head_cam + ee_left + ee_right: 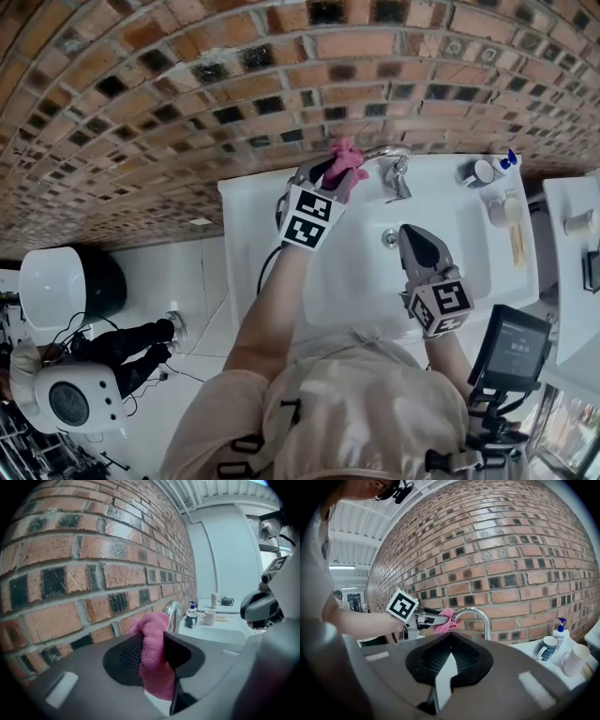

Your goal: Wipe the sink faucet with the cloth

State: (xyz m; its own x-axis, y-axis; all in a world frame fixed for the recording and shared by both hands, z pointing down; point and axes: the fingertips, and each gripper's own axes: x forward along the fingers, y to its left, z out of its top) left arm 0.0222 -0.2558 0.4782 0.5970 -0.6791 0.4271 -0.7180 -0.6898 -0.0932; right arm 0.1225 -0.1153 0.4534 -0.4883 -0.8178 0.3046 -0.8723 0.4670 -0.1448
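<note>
A pink cloth is pinched in my left gripper, which is shut on it at the back rim of the white sink. The cloth bulges between the pads, and its top end sits against the curved chrome faucet. In the right gripper view, the cloth meets the end of the faucet's arch at its left. My right gripper hovers over the basin in front of the faucet, shut and holding nothing.
A dark mug, a soap bottle and a pale cup stand on the sink's right ledge. The drain lies beside my right gripper. A brick wall rises right behind the faucet. A white counter stands at the right.
</note>
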